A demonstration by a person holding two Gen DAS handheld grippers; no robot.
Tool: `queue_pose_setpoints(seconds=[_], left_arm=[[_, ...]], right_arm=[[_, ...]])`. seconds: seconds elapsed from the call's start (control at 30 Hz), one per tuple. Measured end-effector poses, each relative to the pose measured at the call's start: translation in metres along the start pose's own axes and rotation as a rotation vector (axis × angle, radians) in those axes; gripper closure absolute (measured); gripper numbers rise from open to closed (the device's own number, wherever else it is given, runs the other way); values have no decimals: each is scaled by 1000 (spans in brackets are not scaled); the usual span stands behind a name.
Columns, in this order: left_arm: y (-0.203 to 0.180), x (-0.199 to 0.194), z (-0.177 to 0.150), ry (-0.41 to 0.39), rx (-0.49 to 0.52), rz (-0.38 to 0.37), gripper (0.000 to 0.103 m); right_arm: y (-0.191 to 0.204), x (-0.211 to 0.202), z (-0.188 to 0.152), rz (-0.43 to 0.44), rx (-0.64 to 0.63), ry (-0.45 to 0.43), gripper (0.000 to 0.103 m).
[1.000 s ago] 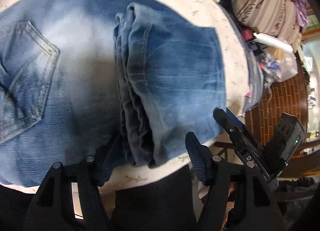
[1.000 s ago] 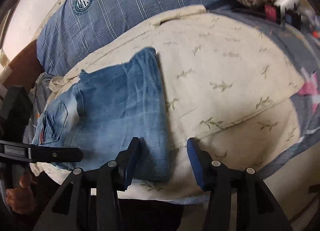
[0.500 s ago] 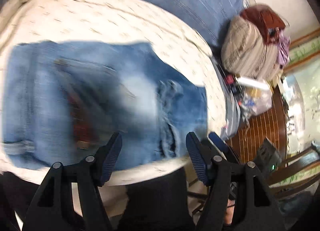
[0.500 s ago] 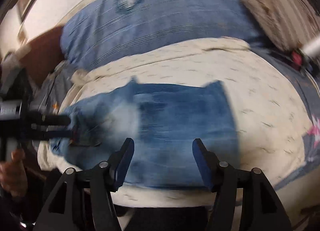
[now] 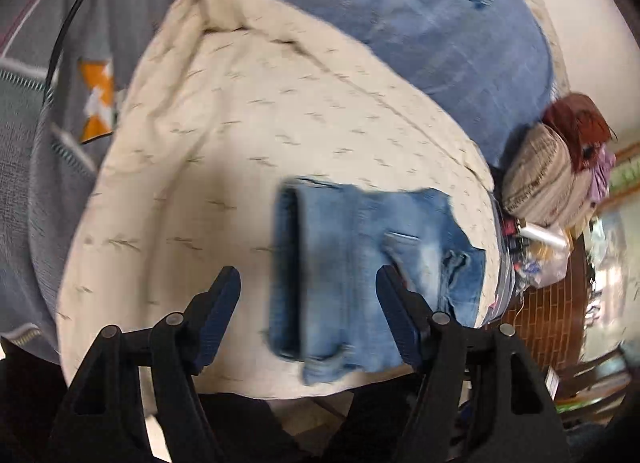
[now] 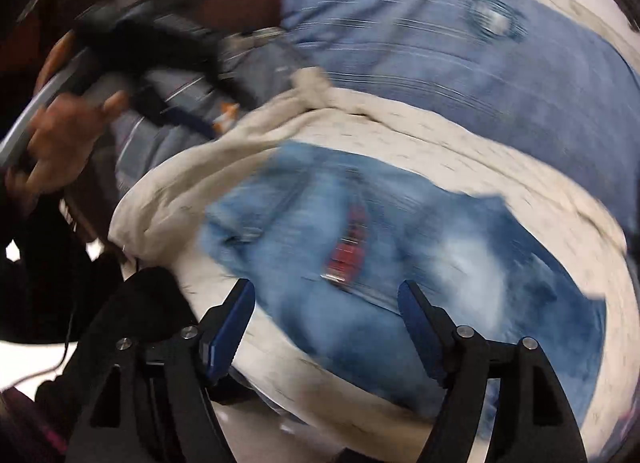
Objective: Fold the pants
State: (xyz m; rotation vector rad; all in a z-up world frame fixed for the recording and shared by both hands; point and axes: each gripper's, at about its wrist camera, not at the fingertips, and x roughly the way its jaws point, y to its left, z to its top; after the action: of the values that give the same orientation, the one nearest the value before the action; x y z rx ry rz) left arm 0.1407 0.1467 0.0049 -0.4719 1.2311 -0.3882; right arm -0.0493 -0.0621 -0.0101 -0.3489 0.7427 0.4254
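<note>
1. Ahead of my left tongs (image 5: pixel 308 315) lies a cream quilt (image 5: pixel 248 135) with broad bare cloth to their left and beyond; its near edge curves just under the tips.
2. Past the quilt's far edge sits a blue plaid pillow (image 5: pixel 420 35); right of it, a striped bundle (image 5: pixel 540 179) and clutter crowd the corner.
3. The jeans (image 5: pixel 360 275) lie folded into a compact stack between and beyond my left tongs, the fold's thick edge on the left.
4. My left tongs stand spread, having just been opening, gripping nothing.
5. My right tongs (image 6: pixel 326 327) are spread too, just opened wider, empty above the jeans (image 6: pixel 400 263), which are motion-blurred there; a red label (image 6: pixel 346 251) shows.
</note>
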Motion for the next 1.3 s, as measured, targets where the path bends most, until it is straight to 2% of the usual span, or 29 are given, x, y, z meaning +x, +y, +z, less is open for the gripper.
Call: queue_pose_setpoints(seconds=[0.07, 0.2, 0.37, 0.5, 0.57, 0.67, 0.7, 0.73, 0.77, 0.8, 0.83, 0.87, 0.97, 1.13, 1.3], left_arm=[[14, 9, 6, 30, -36, -28, 33], [18, 30, 13, 90, -46, -110, 33], [7, 62, 24, 163, -18, -134, 33], [0, 90, 33, 226, -19, -132, 33], [-2, 102, 36, 254, -22, -122, 32], [-4, 111, 39, 269, -39, -126, 24], [-4, 111, 41, 268, -49, -133, 23], [-5, 109, 42, 264, -45, -139, 28], [-7, 107, 42, 259, -32, -146, 37], [-9, 105, 40, 258, -23, -156, 58], [-11, 102, 38, 258, -13, -175, 74], [-15, 98, 36, 249, 10, -174, 86], [-29, 84, 29, 204, 69, -133, 89], [-62, 62, 25, 172, 89, -160, 90], [-133, 50, 16, 149, 197, -148, 88]], right_arm=[[27, 11, 2, -17, -97, -10, 27], [74, 39, -1, -130, -321, -25, 25], [102, 72, -13, -269, -513, -8, 25], [103, 96, -17, -345, -568, 23, 25], [102, 102, -15, -346, -571, 14, 27], [99, 106, -7, -334, -578, 1, 28], [98, 106, -6, -313, -581, 1, 33], [97, 105, -4, -288, -576, 13, 49], [96, 104, -4, -278, -571, 17, 57], [95, 98, -3, -269, -562, 7, 64], [95, 98, -3, -269, -562, 7, 69], [90, 87, 2, -258, -530, -14, 70], [73, 63, 13, -226, -429, -59, 75], [43, 21, 15, -193, -264, -130, 76], [-12, -28, 3, -136, -15, -201, 76]])
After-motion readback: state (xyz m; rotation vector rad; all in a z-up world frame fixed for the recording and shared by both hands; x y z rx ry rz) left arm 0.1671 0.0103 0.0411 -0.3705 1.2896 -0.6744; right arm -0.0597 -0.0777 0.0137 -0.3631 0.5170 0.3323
